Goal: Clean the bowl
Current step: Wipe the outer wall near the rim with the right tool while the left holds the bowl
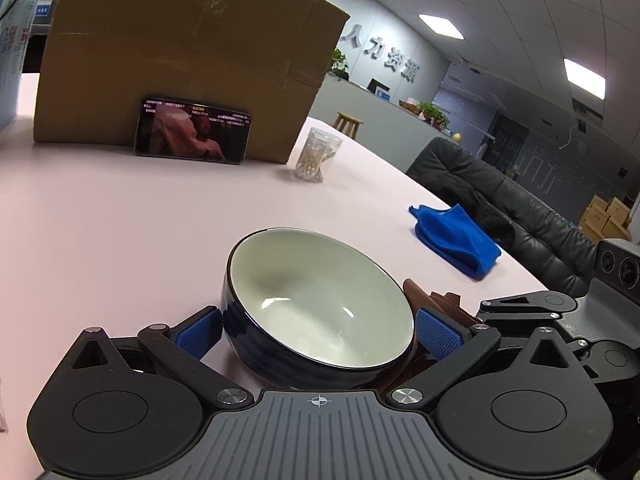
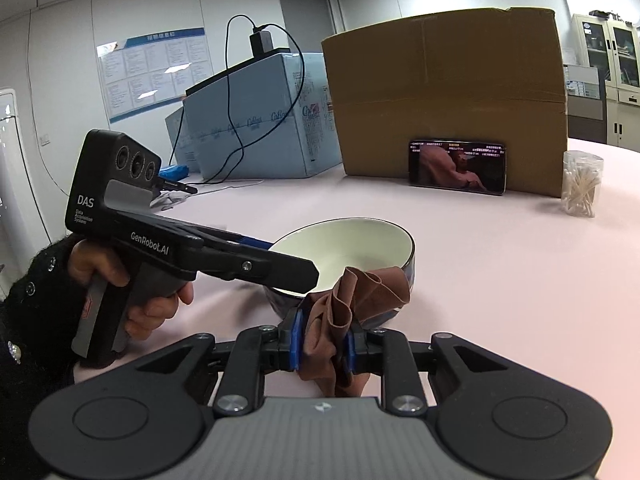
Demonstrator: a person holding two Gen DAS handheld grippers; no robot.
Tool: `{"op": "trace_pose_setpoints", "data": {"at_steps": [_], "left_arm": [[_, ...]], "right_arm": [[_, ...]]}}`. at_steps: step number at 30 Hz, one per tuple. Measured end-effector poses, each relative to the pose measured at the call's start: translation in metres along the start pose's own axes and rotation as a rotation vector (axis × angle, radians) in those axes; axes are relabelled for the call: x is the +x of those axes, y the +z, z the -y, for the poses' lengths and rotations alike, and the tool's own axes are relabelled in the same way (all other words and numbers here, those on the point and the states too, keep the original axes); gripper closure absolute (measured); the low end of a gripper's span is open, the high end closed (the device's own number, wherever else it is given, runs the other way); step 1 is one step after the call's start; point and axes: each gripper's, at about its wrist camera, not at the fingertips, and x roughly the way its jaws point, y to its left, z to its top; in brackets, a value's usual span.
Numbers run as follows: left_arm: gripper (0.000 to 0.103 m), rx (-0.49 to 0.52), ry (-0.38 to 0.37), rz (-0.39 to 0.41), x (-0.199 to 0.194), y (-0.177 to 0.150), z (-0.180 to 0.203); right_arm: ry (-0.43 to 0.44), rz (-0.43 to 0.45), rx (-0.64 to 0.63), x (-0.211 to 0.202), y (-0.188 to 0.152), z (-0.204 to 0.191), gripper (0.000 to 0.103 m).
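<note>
Both my wrist cameras sit close behind their jaws, angled down across the worktop (image 1: 120, 220). Both views share the bowl (image 1: 320, 304), cardboard box (image 2: 444, 92) and phone (image 2: 456, 166).

The left hand-held gripper (image 2: 294, 266) is black and grey, lettered "DAS" and "GenRobot.AI", with blue pads (image 1: 200, 334), silver screws; at 8 o'clock, a fuzzy black sleeve (image 2: 24, 304) with shiny buttons.

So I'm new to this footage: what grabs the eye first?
The white-lined dark bowl sits on the pink table between the left gripper's blue pads. The right gripper pinches a crumpled brown cloth at the bowl's rim. Behind, a lit phone leans against a cardboard box.
</note>
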Motion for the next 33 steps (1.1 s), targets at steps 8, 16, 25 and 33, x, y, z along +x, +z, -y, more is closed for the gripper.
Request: {"op": "trace_pose_setpoints", "data": {"at_steps": [8, 16, 25, 33], "left_arm": [[0.000, 0.004, 0.001, -0.002, -0.001, -0.001, 0.001], [0.000, 0.012, -0.001, 0.004, -0.001, -0.002, 0.003], [0.000, 0.013, 0.000, 0.007, -0.001, -0.003, 0.003], [0.000, 0.013, -0.007, 0.011, -0.002, -0.004, 0.003]], "right_arm": [[0.055, -0.006, 0.000, -0.004, -0.003, -0.004, 0.084], [-0.025, 0.020, 0.037, -0.008, 0.000, 0.011, 0.084], [0.075, -0.022, -0.015, 0.005, 0.000, -0.009, 0.084], [0.021, -0.008, -0.001, -0.002, 0.001, -0.001, 0.084]]}}
